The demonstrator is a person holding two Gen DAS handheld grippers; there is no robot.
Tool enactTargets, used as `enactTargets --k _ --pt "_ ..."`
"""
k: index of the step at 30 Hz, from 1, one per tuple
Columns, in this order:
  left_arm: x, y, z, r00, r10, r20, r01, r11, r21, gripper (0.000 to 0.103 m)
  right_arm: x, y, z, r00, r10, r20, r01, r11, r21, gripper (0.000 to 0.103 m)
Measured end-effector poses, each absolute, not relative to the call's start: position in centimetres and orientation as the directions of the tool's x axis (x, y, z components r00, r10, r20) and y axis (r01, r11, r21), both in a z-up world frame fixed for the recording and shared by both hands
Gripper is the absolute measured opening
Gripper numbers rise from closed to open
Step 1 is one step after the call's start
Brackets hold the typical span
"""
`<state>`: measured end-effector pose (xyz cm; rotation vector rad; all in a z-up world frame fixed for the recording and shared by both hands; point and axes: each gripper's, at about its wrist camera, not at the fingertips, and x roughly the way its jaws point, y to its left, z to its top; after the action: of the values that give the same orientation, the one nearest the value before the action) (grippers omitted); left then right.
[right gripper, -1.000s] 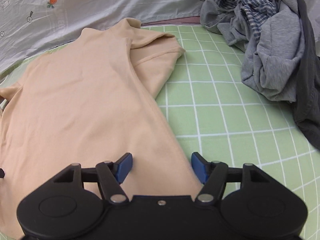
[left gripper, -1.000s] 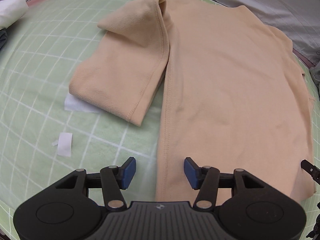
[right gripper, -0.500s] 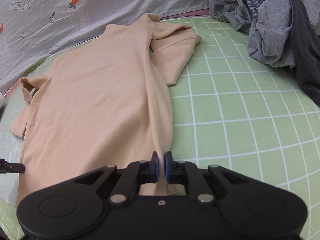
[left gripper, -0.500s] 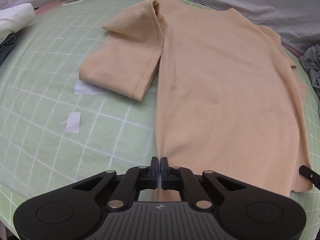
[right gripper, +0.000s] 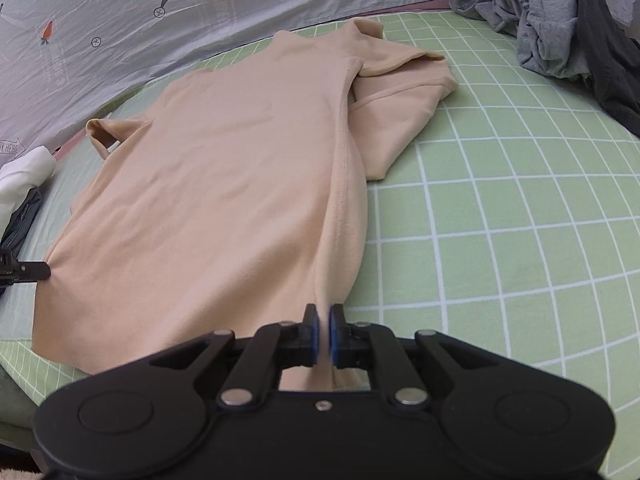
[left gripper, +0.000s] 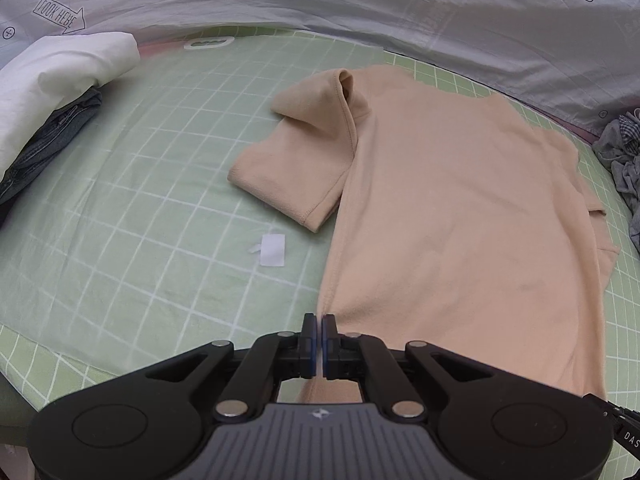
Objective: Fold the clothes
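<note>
Both tongs, left (left gripper: 321, 334) and right (right gripper: 323, 330), were squeezed tight on the tan shirt (left gripper: 452, 216) (its bottom corners). Next, that edge needed lifting toward the collar.

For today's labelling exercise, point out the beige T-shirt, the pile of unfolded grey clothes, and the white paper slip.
beige T-shirt (left gripper: 460, 216), left wrist view, middle of body.
pile of unfolded grey clothes (right gripper: 552, 24), right wrist view, grey garment in the heap.
white paper slip (left gripper: 273, 250), left wrist view, its centre.

right tongs (right gripper: 323, 334) pinching beige shirt (right gripper: 224, 184) hem
</note>
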<state>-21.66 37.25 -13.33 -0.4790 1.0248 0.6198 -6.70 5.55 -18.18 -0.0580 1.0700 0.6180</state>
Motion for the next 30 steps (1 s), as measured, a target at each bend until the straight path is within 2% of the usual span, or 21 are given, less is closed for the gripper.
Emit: enactTargets --k 6,9,12,13,14,18,20,27,30 --pt "-23.0 38.8 -15.0 0.353 0.219 -0.91 -0.699 0.708 -0.1 0.003 -8.3 5.6 -18.2 0.327 0.44 -0.836 -0.471 0.843 0.259 0.006" --pt "-23.2 39.2 -16.5 0.288 0.197 -0.937 -0.709 0.701 -0.07 0.01 -8.7 5.7 -18.3 0.33 0.433 -0.839 -0.455 0.852 0.261 0.008" --pt "-23.5 39.3 -17.5 0.241 0.186 -0.953 -0.713 0.7 -0.044 0.02 -8.7 5.7 -17.6 0.366 0.42 -0.83 -0.441 0.864 0.243 0.022" --pt "-23.5 39.4 -17.7 0.23 0.179 -0.957 -0.715 0.698 -0.041 0.027 -8.6 5.6 -17.4 0.382 0.415 -0.826 -0.435 0.869 0.236 0.035" --pt "-23.5 39.5 -17.8 0.225 0.178 -0.958 -0.717 0.696 -0.039 0.03 -8.5 5.6 -17.1 0.397 0.41 -0.822 -0.43 0.874 0.228 0.045" --pt "-23.1 39.8 -17.8 0.206 0.193 -0.959 -0.721 0.693 -0.015 0.04 -6.6 5.5 -17.0 0.428 0.382 -0.819 -0.388 0.896 0.215 0.054" --pt "-22.8 39.8 -17.9 0.194 0.206 -0.959 -0.721 0.693 0.002 0.044 -5.4 5.4 -17.0 0.439 0.368 -0.82 -0.364 0.907 0.211 0.063" --pt "-22.0 39.8 -18.1 0.151 0.239 -0.959 -0.731 0.68 0.054 0.053 -0.5 5.3 -17.6 0.448 0.335 -0.829 -0.27 0.935 0.231 0.062" --pt "-22.2 40.2 -18.2 0.134 0.239 -0.962 -0.755 0.653 0.057 0.061 1.7 5.6 -18.1 0.429 0.349 -0.833 -0.264 0.931 0.254 0.054"
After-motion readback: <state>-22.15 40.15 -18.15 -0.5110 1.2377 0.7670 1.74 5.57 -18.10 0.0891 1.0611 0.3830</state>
